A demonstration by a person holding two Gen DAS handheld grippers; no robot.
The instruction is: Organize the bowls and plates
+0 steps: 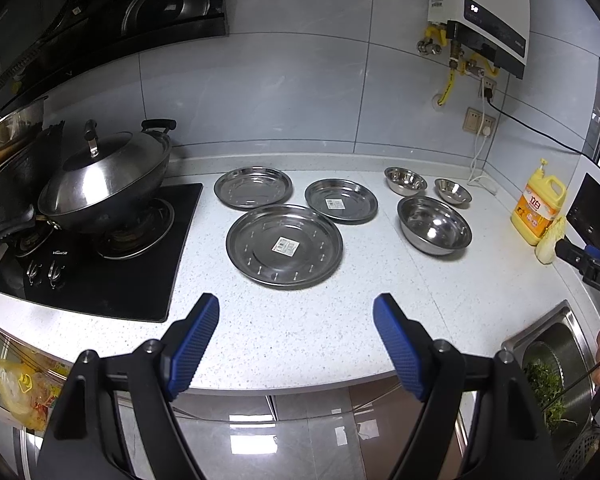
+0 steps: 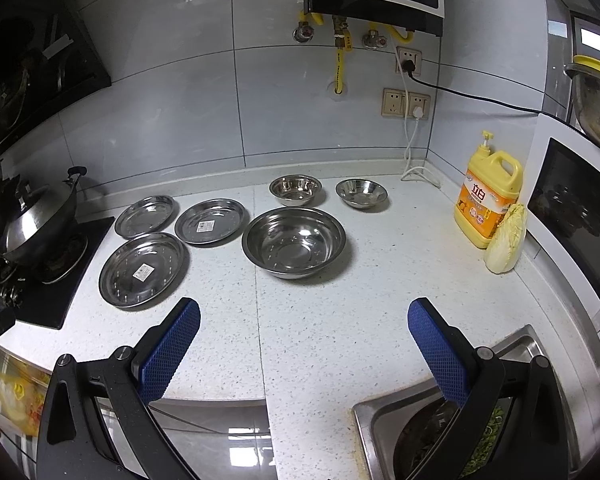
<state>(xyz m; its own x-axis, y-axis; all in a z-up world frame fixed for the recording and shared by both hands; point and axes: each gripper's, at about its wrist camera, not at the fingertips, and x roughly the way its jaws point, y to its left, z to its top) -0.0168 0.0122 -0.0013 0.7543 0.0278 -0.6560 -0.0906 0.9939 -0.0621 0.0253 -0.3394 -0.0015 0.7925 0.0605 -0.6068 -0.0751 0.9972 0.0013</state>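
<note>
Two hand-held grippers (image 1: 296,312) (image 2: 304,316) spread empty, wok (image 1: 108,184) left, detergent jug (image 2: 488,200) right, counter (image 2: 340,320) between unobstructed

A lidded wok (image 1: 104,184) sits on the stove (image 1: 96,264). Detergent (image 2: 488,196) and cabbage (image 2: 506,240) touch, beside the microwave (image 2: 576,216).

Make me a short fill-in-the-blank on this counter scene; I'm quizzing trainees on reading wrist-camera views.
1. The counter holds three steel plates and ____ steel bowls.
2. The left claw and the right claw are both ____ and hold nothing.
3. The yellow detergent bottle stands beside a head of ____.
4. The lidded wok sits on the ____.

Missing words: three; open; cabbage; stove
</note>
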